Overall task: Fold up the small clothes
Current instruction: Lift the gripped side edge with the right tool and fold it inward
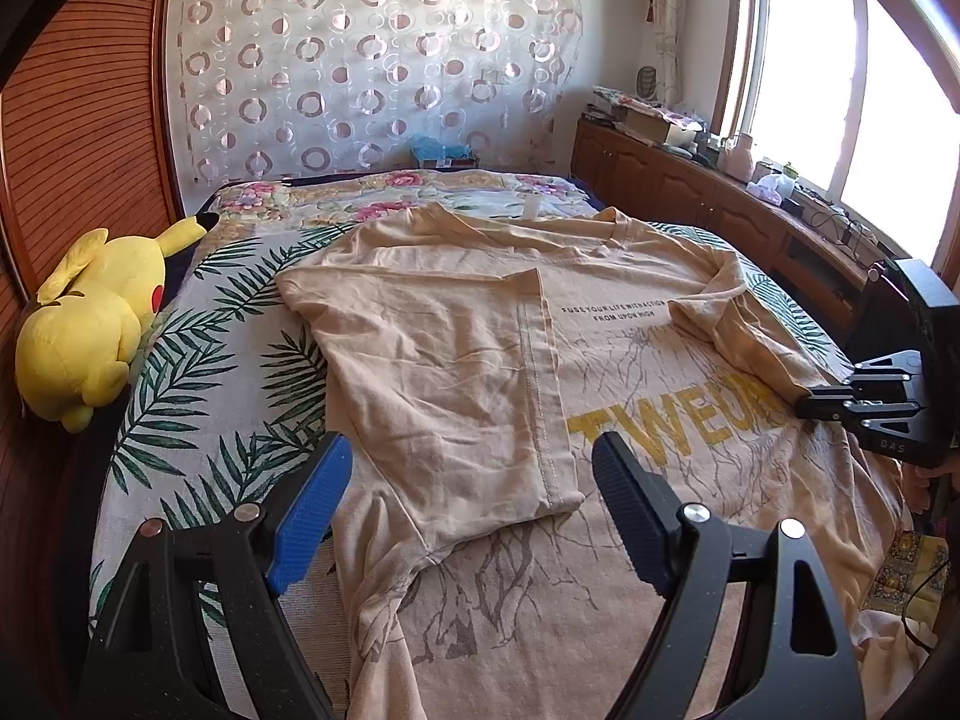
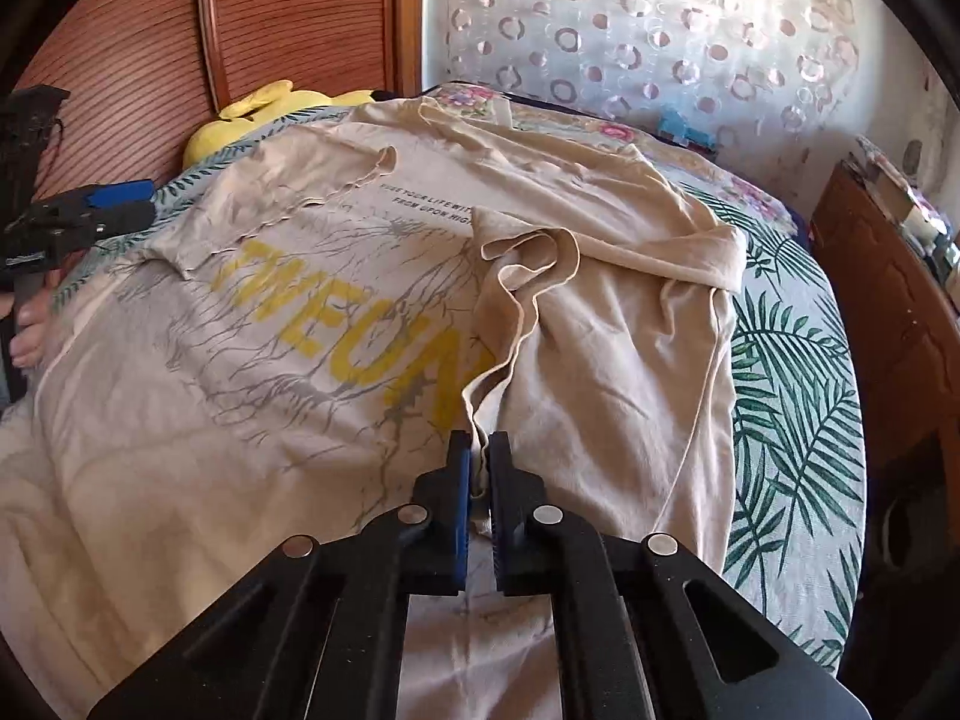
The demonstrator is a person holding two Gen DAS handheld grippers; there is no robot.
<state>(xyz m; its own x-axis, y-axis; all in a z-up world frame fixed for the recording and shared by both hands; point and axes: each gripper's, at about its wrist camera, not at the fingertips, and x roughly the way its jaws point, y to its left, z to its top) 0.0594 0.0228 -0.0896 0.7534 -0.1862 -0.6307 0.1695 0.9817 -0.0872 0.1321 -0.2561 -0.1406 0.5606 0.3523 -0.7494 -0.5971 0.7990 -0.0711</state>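
Note:
A beige T-shirt (image 1: 456, 336) with yellow letters and a grey branch print lies spread on the bed, its left sleeve folded in over the body. My left gripper (image 1: 471, 468) is open and empty, just above the folded sleeve's hem. My right gripper (image 2: 478, 450) is shut on the T-shirt's right sleeve edge (image 2: 510, 300) and holds it over the printed front. The right gripper also shows in the left wrist view (image 1: 807, 402), and the left gripper shows at the left edge of the right wrist view (image 2: 120, 204).
The bed has a leaf-print sheet (image 1: 198, 408) and a floral cover (image 1: 384, 192) at the far end. A yellow plush toy (image 1: 96, 324) lies at the left against a wooden panel (image 1: 78, 138). A cluttered wooden cabinet (image 1: 708, 186) runs under the window on the right.

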